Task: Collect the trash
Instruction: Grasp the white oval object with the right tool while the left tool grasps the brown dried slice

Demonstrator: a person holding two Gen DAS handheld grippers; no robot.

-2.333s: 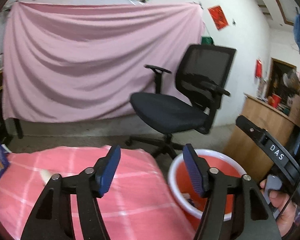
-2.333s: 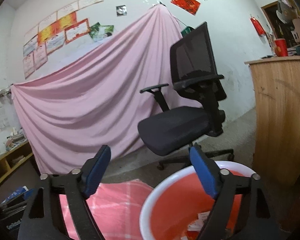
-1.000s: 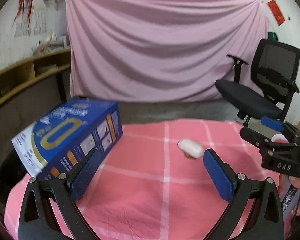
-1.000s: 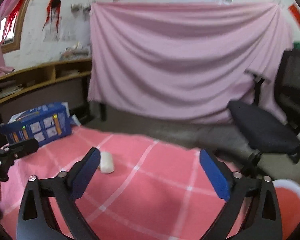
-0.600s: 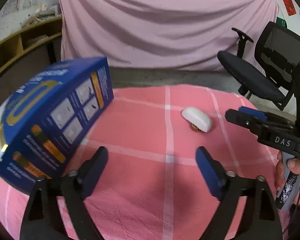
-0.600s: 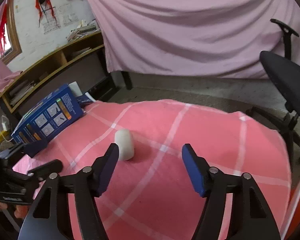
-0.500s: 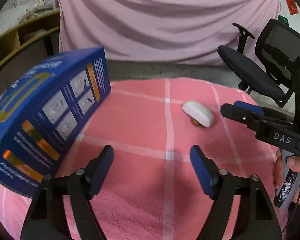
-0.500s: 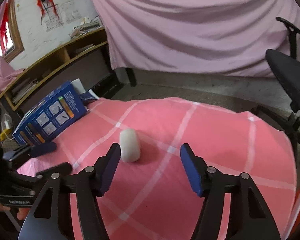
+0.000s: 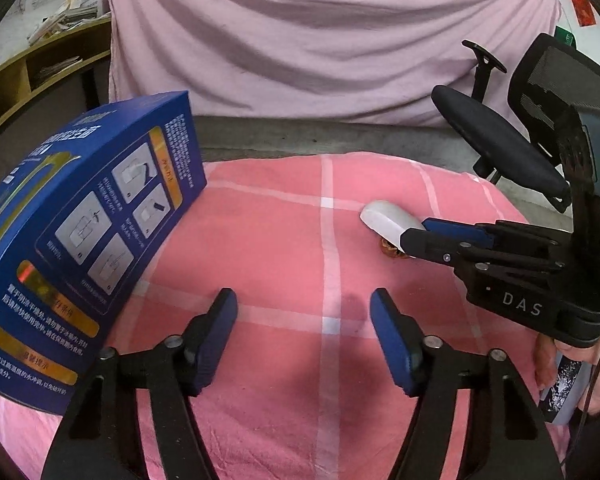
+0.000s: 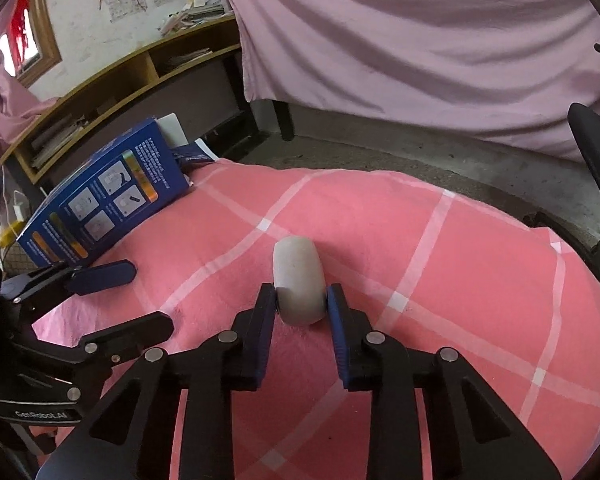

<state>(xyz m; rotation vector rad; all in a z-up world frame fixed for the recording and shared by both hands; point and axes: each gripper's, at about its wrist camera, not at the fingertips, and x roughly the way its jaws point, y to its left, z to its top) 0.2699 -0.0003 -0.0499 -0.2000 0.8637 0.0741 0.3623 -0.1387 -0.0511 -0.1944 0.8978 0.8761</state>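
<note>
A white oval lump of trash (image 10: 298,268) lies on the pink checked tablecloth (image 10: 420,240). My right gripper (image 10: 300,300) has both blue pads against the lump's near end, and its jaws are still closing. From the left wrist view the right gripper (image 9: 414,232) reaches in from the right onto the white lump (image 9: 384,218), with a small brown scrap (image 9: 390,249) under it. My left gripper (image 9: 304,300) hovers over bare cloth; its jaws are closing with nothing between them. A big blue carton (image 9: 80,232) stands just left of it.
The blue carton (image 10: 100,200) leans at the table's left edge, near a wooden shelf (image 10: 140,72). A black office chair (image 9: 500,140) stands beyond the table on the right, and a pink sheet hangs behind. A person's hand (image 9: 572,364) grips the right handle.
Both grippers swung from the red bucket to the table and sank toward it. The right jaws narrowed onto the white lump. The left jaws narrowed too, beside the blue carton.
</note>
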